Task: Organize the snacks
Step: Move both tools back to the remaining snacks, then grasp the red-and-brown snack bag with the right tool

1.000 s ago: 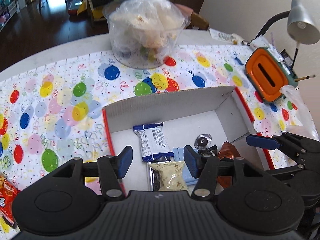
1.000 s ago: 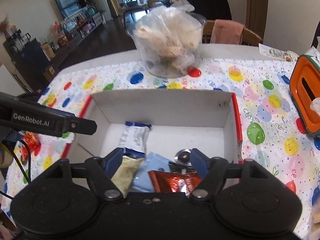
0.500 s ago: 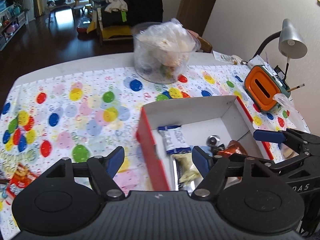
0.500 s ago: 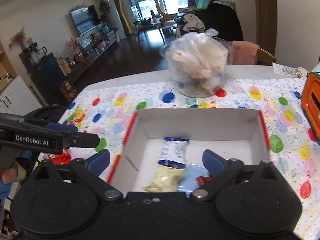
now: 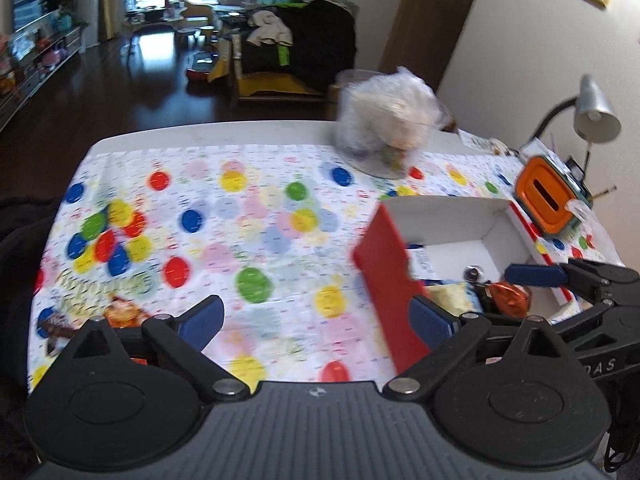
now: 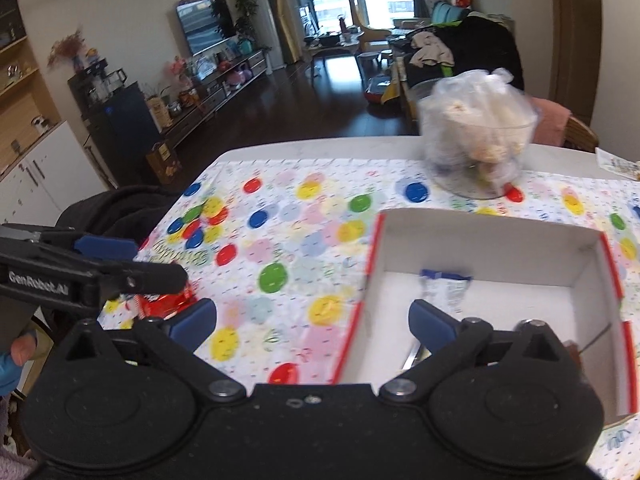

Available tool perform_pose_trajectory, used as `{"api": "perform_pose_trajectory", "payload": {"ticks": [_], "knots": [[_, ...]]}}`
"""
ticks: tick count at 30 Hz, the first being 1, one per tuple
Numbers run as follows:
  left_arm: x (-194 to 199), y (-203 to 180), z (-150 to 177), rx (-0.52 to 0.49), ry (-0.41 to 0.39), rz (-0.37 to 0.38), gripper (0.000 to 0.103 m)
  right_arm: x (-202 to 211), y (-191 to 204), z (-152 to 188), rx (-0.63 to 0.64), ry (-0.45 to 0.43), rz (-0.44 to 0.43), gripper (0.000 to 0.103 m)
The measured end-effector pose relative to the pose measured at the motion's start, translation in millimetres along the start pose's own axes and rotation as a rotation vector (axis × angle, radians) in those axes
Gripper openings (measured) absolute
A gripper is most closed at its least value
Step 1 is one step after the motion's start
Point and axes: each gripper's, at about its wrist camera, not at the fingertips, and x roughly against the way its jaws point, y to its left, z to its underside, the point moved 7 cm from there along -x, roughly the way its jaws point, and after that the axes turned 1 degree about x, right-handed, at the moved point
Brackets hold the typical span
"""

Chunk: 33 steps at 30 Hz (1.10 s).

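Note:
A white box with red outer sides (image 5: 384, 276) (image 6: 492, 240) stands on the balloon tablecloth and holds several snack packets, among them a blue-white one (image 6: 444, 288), a pale yellow one (image 5: 448, 296) and an orange foil one (image 5: 510, 298). Loose snack packets lie at the table's left front: a red one (image 6: 164, 304) and a dark one (image 5: 54, 330). My left gripper (image 5: 316, 322) is open and empty, raised above the cloth left of the box. My right gripper (image 6: 312, 320) is open and empty over the box's left wall.
A clear bowl of bagged snacks (image 5: 384, 128) (image 6: 476, 136) stands at the back of the table. An orange tissue holder (image 5: 546, 198) and a desk lamp (image 5: 594, 112) are at the right edge. A dark chair back (image 6: 120, 212) is beside the table's left side.
Both grippers have risen and pulled back and to the left, away from the box. Both have opened wider. The loose packets at the left have come into view.

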Motion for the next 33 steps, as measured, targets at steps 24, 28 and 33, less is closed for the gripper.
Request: {"api": "perform_pose_trajectory", "payload": {"ticks": [24, 28, 33], "knots": [[10.1, 238.3, 29.7, 0.08, 0.032, -0.223, 0.099, -107.6, 142.2, -10.1, 0.004, 0.162, -0.013, 0.103], [6.6, 258.2, 34.6, 0.073, 0.03, -0.241, 0.099, -138.1, 161.2, -16.7, -0.056, 0.211, 0.01, 0.103], [8.7, 276.7, 41.2, 0.068, 0.019, -0.267, 0.099, -181.2, 157.9, -16.2, -0.266, 0.29, 0.072, 0.102]]}}
